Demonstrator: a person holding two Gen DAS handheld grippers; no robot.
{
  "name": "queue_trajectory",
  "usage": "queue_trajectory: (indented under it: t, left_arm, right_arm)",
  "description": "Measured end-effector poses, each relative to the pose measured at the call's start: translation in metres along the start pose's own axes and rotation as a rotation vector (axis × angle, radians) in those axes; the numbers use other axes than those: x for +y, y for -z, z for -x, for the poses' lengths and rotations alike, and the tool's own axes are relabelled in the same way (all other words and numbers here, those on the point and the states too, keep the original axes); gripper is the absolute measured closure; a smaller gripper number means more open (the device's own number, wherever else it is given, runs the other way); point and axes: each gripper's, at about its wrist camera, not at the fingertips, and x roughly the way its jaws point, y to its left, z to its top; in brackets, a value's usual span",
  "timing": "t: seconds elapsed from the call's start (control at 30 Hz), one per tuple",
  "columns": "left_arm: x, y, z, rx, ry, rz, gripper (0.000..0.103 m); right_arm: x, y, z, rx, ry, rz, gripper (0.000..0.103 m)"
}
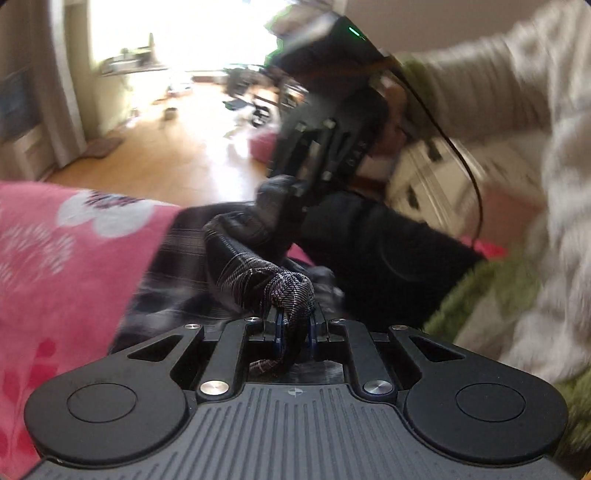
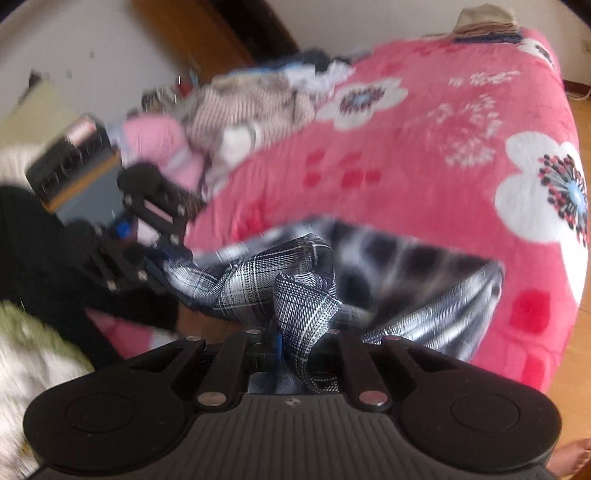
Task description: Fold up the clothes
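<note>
A dark plaid garment (image 1: 236,258) hangs stretched between my two grippers above the pink flowered bedspread (image 1: 55,266). My left gripper (image 1: 295,325) is shut on a bunched corner of it. Further off in the left wrist view, my right gripper (image 1: 277,194) pinches another part of the same cloth. In the right wrist view my right gripper (image 2: 295,334) is shut on a fold of the plaid garment (image 2: 406,273). The left gripper (image 2: 173,264) holds its far end at the left. Much of the cloth is blurred.
A pile of loose clothes (image 2: 251,107) lies at the back of the bedspread (image 2: 424,166), and a folded stack (image 2: 484,22) sits at its far corner. A person's striped fuzzy sleeve (image 1: 517,81) fills the right. Wooden floor (image 1: 166,155) lies beyond the bed. A bare foot (image 2: 576,458) shows.
</note>
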Motion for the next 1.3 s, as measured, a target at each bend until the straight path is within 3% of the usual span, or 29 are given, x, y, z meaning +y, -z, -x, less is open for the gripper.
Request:
queue_trajectory:
  t: [0.17,0.3,0.37,0.43,0.53,0.63,0.77,0.87,1.0,1.1,1.3]
  left_arm:
    - [-0.018,0.006,-0.021,0.072,0.037,-0.138,0.092]
    - [-0.021,0.009,-0.033,0.119,0.058,-0.172,0.09]
    - [-0.02,0.008,-0.035,0.131,0.068,-0.192,0.085]
    - [-0.025,0.01,-0.03,0.122,0.078,-0.215,0.072]
    - [-0.028,0.011,-0.022,0.109,0.083,-0.226,0.055]
    - [-0.021,0.013,-0.016,0.098,0.073,-0.193,0.049]
    - [-0.011,0.015,-0.007,0.084,0.058,-0.145,0.045]
    - [0.028,0.018,-0.001,0.057,-0.028,0.084,0.041]
    - [0.085,0.033,-0.001,0.07,-0.184,0.389,0.037]
    - [0.114,0.049,-0.008,0.099,-0.212,0.57,0.037]
    - [0.141,0.072,-0.015,0.064,-0.249,0.647,0.036]
  right_arm:
    - [0.023,0.019,-0.009,0.113,0.094,0.157,0.092]
    - [0.044,0.038,-0.027,0.232,0.195,0.33,0.09]
    - [0.053,0.047,-0.033,0.268,0.237,0.411,0.089]
    - [0.062,0.054,-0.033,0.286,0.272,0.469,0.086]
    - [0.072,0.063,-0.027,0.301,0.309,0.518,0.07]
    - [0.076,0.069,-0.019,0.339,0.316,0.514,0.065]
    - [0.07,0.068,-0.006,0.351,0.309,0.426,0.063]
    - [0.052,0.057,0.017,0.259,0.292,0.279,0.061]
    - [0.01,0.036,0.045,0.092,0.269,0.037,0.046]
    - [-0.025,0.025,0.044,0.008,0.247,-0.116,0.038]
    - [-0.088,0.013,0.009,-0.047,0.183,-0.313,0.038]
